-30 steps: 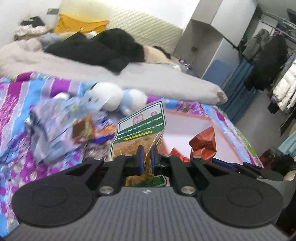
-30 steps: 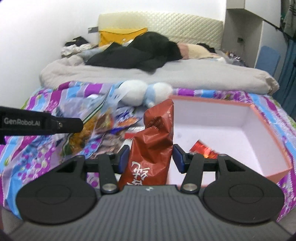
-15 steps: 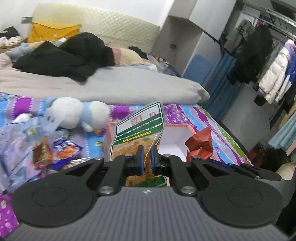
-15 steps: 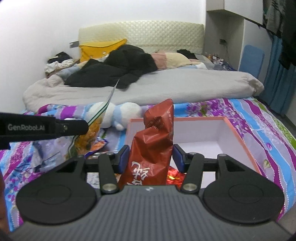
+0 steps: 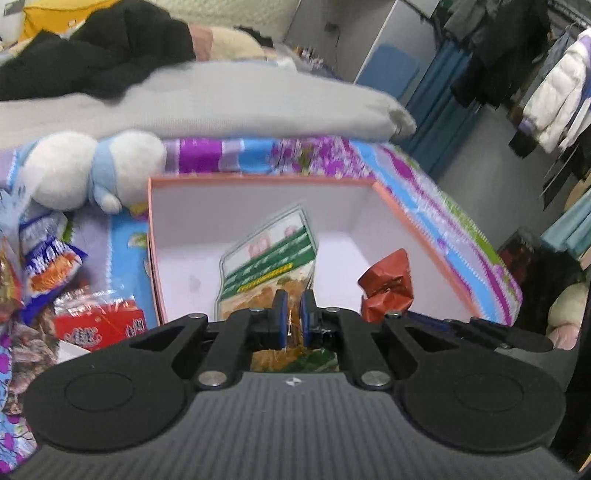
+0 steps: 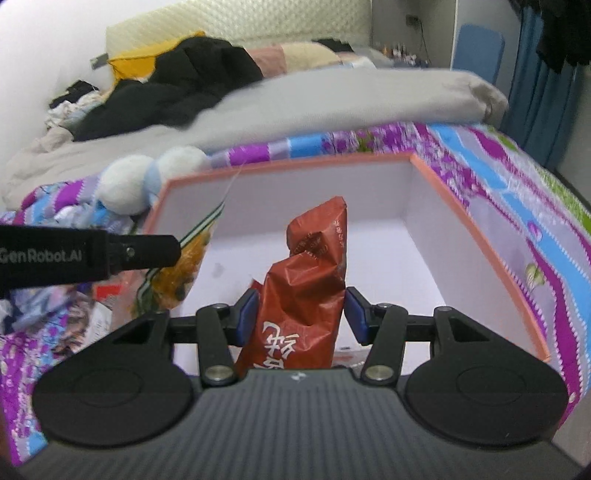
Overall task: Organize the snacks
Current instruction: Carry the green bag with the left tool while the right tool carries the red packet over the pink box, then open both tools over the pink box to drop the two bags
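Both packets hang over the box at twelve o'clock, ready to drop: left claw pinches the green packet, right claw clamps the red packet.

Green snack bag motion-blurred, lower end hidden behind the jaws.

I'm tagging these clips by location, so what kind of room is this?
Most likely a bedroom. The box sits on a bed with a gray duvet and padded headboard, and coats hang nearby.
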{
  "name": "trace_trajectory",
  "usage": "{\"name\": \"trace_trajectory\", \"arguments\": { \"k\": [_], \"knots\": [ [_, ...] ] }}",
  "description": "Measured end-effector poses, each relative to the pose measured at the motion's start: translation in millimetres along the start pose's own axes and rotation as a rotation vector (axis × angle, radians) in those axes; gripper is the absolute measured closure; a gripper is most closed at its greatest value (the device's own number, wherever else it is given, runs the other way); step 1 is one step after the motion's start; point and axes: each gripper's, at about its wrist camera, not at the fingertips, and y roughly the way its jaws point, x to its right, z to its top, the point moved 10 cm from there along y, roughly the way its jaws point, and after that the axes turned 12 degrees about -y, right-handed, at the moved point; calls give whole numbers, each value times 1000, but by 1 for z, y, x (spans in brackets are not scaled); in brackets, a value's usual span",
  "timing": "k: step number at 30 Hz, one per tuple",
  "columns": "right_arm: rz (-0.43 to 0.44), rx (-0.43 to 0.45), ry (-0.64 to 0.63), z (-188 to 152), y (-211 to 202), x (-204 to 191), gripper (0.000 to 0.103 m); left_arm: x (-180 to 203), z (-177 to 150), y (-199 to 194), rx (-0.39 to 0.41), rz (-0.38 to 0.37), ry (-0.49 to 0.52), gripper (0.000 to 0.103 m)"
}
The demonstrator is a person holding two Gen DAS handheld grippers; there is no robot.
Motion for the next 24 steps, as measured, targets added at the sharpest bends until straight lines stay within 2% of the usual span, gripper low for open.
{"name": "trace_trajectory", "arguments": {
  "k": [6, 9, 12, 18, 24],
  "knots": [
    [13, -42, 30, -17, 22, 7, 49, -12, -7, 29, -34, 18, -11, 94],
    [7, -58, 54, -21, 25, 10, 47, -16, -4, 31, -36, 43, -22, 93],
    [3, -51, 70, -20, 23, 15, 43, -13, -2, 24, -28, 38, -18, 90],
    [5, 24, 73, -5, -8, 14, 40, -3, 7, -16, 31, 23, 5, 89],
    [1, 112, 63, 15, -56, 1, 40, 8, 16, -77, 102, 4, 17, 89]
  ]
}}
